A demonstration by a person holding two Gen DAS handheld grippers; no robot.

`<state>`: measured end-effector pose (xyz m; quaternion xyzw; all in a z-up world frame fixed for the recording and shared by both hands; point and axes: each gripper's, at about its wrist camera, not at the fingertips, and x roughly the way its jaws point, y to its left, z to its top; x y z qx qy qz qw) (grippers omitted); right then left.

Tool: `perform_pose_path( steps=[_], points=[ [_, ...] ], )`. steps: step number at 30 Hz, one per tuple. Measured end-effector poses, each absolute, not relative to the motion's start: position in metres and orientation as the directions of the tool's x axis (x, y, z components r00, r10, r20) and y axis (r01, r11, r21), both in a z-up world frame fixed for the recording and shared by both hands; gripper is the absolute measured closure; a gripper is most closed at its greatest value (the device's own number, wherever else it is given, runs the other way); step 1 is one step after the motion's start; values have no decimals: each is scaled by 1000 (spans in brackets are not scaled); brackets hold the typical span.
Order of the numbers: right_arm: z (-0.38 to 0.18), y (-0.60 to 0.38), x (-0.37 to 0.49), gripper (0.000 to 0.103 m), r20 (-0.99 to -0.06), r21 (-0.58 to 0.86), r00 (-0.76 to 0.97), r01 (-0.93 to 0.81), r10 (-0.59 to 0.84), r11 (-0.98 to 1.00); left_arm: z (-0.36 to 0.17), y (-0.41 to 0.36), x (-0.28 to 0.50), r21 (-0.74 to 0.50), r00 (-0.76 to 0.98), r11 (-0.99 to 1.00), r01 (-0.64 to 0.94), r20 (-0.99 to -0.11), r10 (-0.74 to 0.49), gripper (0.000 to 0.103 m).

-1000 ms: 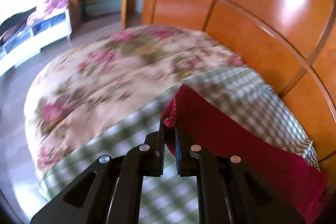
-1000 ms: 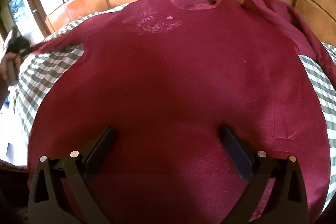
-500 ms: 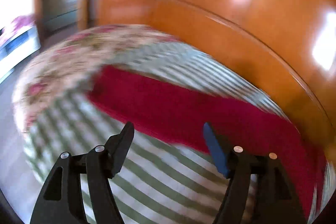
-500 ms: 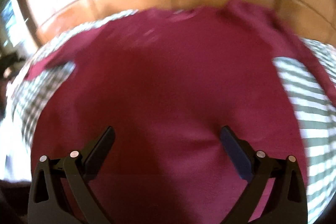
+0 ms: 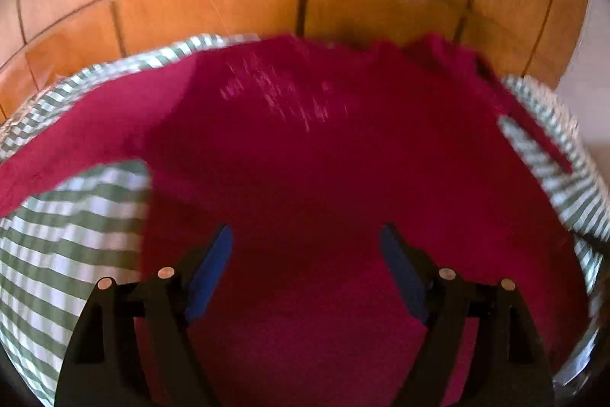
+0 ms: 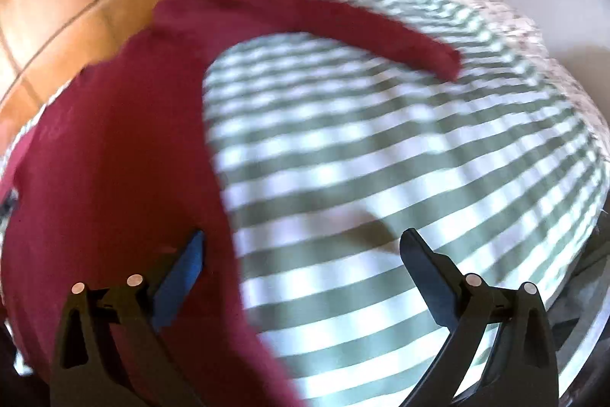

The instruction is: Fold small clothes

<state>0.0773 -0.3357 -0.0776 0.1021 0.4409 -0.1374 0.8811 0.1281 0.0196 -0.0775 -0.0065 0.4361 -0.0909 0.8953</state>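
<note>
A: Motion blur is smearing the pale print on the dark red knitted sweater (image 5: pixel 305 155); its design is unreadable.

B: The sweater's hem is running off the bottom edge in both views, and it is covering much of the green-and-white checked bedsheet (image 6: pixel 381 155), itself blurring into stripes.

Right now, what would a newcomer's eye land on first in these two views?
The dark red sweater, spread flat on the green-checked bedsheet, fills the left wrist view. Behind it rises a glossy wooden headboard. One sleeve stretches out across the sheet in the right wrist view.
</note>
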Motion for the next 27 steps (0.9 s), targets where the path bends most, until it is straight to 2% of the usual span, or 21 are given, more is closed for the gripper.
perform_pose_path(
  steps=[1, 2, 3, 5, 9, 12, 14, 16, 18, 27],
  points=[
    [-72, -348, 79, 17, -793, 48, 580, 364, -186, 930, -89, 18, 131, -86, 583, 985, 152, -796, -159, 20],
    [-68, -360, 83, 20, -785, 31, 580, 389, -219, 921, -94, 20, 130, -86, 592, 986, 143, -791, -155, 17],
    [-64, -371, 89, 20, -776, 16, 581, 408, -246, 913, -95, 18, 128, -87, 607, 986, 143, -779, -157, 16],
    [-61, -395, 109, 27, -749, -40, 581, 441, -319, 897, -95, 16, 128, -78, 606, 985, 151, -780, -155, 12],
    [-68, -429, 161, 29, -728, -175, 541, 447, -421, 877, -97, 16, 127, -90, 608, 984, 153, -777, -165, 9],
    [-86, -450, 200, 40, -726, -325, 457, 430, -514, 842, -98, 17, 131, -91, 604, 984, 154, -779, -167, 7],
    [-98, -461, 215, 56, -738, -369, 415, 411, -531, 834, -100, 14, 135, -89, 604, 984, 153, -780, -165, 7],
    [-95, -464, 218, 96, -736, -388, 409, 400, -540, 831, -100, 15, 136, -88, 603, 984, 153, -781, -164, 6],
    [-85, -467, 216, 98, -727, -385, 417, 410, -546, 827, -100, 15, 137, -86, 602, 984, 153, -782, -162, 6],
    [39, -482, 162, 98, -648, -246, 578, 457, -496, 855, -102, 15, 134, -84, 603, 985, 152, -781, -160, 6]
  ],
)
